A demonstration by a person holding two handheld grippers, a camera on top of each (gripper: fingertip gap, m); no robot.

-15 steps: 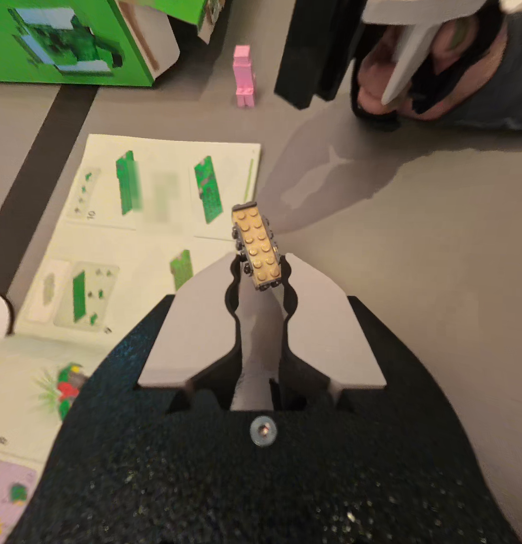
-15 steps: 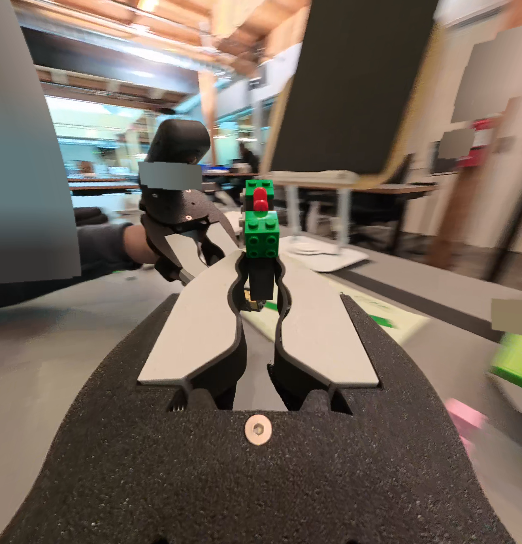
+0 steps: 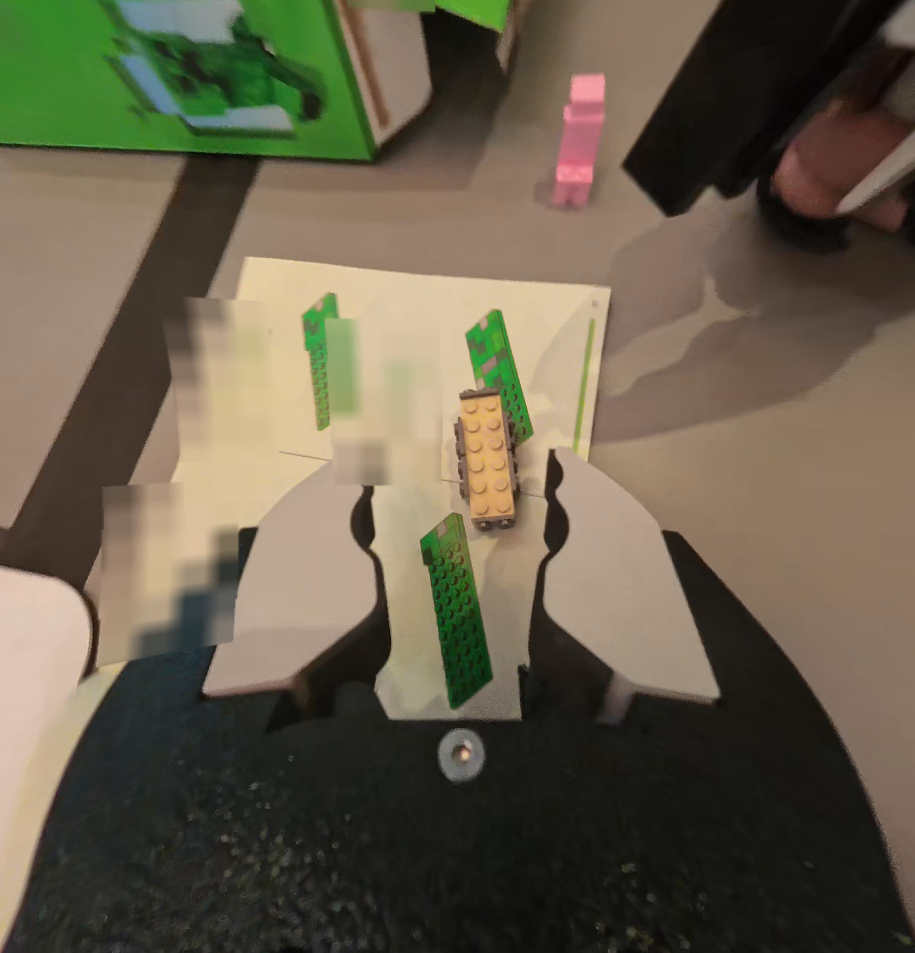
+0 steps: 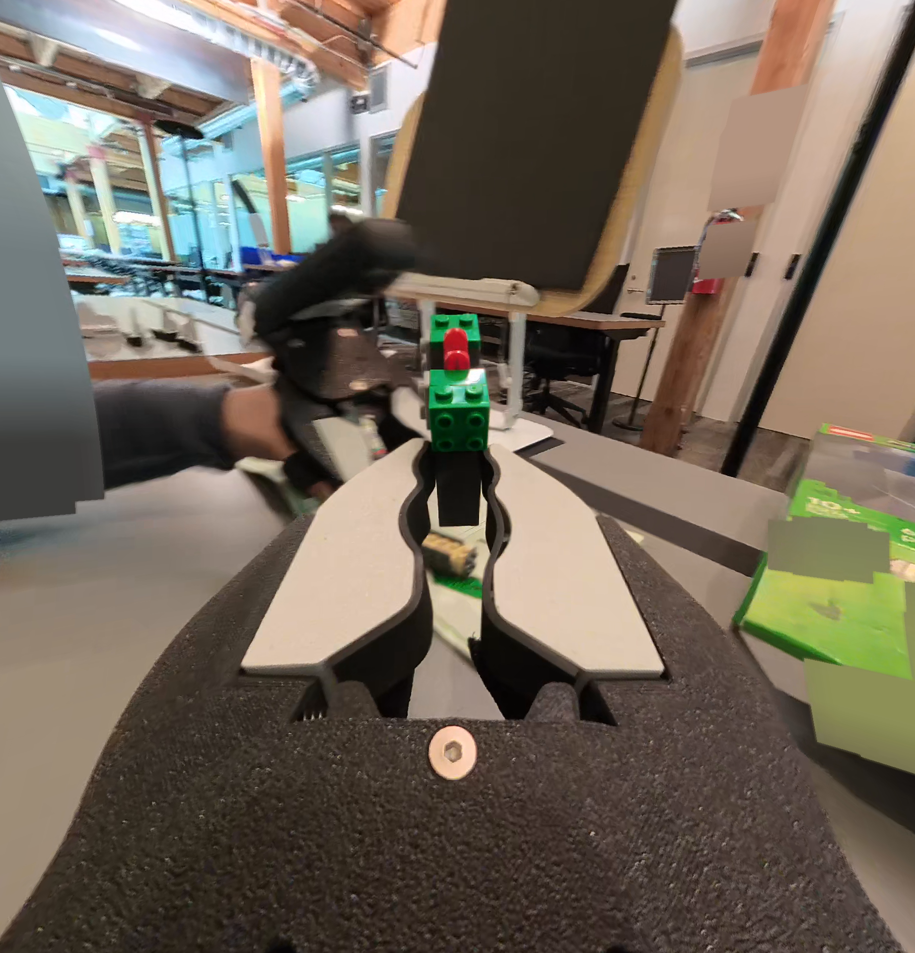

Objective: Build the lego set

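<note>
Here, two handheld grippers work over a grey surface (image 3: pixel 754 515). The left gripper (image 3: pixel 458 479) hangs with its jaws spread wide and nothing between them. Just beyond its fingertips a small tan-topped lego assembly (image 3: pixel 488 459) with dark grey sides lies on the open instruction booklet (image 3: pixel 434 309), studs facing up, apart from both fingers. The booklet lies flat on the surface, printed with green plate diagrams. Farther back a pink lego pig figure (image 3: pixel 579 139) stands upright, and a green lego box (image 3: pixel 161 77) sits at the far left.

The right gripper (image 4: pixel 455 464) is clenched on a black lego piece (image 4: pixel 458 492) that carries a green brick (image 4: pixel 459 423) above the fingertips, with a red piece (image 4: pixel 455 350) and another green brick (image 4: pixel 454 330) stacked higher. Through the gap between its fingers, the tan assembly shows blurred on the booklet below. To the left, a person's sleeved hand (image 4: pixel 249 428) holds the left gripper, motion-blurred. The green box lies at the right edge
</note>
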